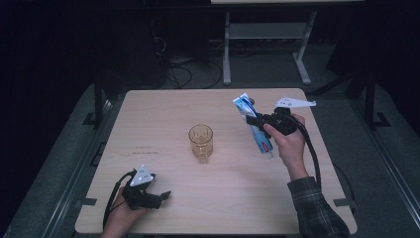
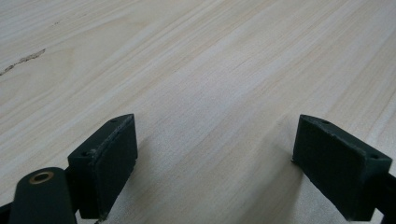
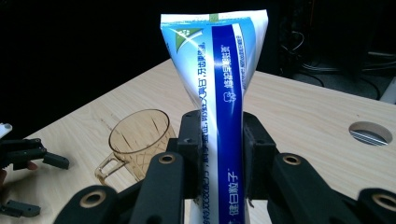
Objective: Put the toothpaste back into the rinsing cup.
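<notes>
Right tool (image 3: 218, 154) clamps a blue-and-white toothpaste tube (image 3: 219, 93) printed with Chinese text, illegible here. Left tool (image 2: 215, 158) rests wide open, empty, on the desk (image 1: 163, 106).

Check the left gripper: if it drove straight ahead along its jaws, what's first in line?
Likely the bare tabletop: the left gripper points, jaws open, low across the wood. Nothing lies between them.

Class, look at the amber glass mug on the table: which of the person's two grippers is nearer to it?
Right, narrowly. The right gripper, clamping a toothpaste tube, is just beyond the mug on its right; the left gripper rests open near the table's front-left edge.
</notes>
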Motion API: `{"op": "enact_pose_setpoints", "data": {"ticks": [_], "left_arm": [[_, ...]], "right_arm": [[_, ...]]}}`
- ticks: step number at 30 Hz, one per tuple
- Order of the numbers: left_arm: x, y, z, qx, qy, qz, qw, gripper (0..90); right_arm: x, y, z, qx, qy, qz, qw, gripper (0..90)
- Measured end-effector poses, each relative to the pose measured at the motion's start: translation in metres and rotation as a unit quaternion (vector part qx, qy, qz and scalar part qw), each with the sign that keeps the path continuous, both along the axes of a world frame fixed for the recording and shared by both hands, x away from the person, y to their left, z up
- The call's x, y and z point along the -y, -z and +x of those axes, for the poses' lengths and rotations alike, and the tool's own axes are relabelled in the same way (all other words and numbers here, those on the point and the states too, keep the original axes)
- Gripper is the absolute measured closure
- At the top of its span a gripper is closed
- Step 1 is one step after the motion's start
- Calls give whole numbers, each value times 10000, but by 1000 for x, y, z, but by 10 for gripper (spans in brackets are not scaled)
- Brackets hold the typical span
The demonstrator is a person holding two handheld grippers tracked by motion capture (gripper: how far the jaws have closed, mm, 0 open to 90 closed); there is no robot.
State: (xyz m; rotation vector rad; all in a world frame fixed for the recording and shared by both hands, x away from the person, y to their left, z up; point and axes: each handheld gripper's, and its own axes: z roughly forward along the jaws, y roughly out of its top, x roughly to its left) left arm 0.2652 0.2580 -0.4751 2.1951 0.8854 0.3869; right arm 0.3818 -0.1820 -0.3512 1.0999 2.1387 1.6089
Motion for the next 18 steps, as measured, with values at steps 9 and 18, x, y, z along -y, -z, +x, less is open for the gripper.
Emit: {"op": "enact_pose_setpoints", "data": {"ticks": [9,18], "left_arm": [[0,0,0,0,2,1,10000,132],[0,0,0,2,13,2,10000,132]], "right_arm": [[-12,-6,8,19,-64,-21,10000,729],[-26,-13,16,70,-153,-48,9998,730]]}}
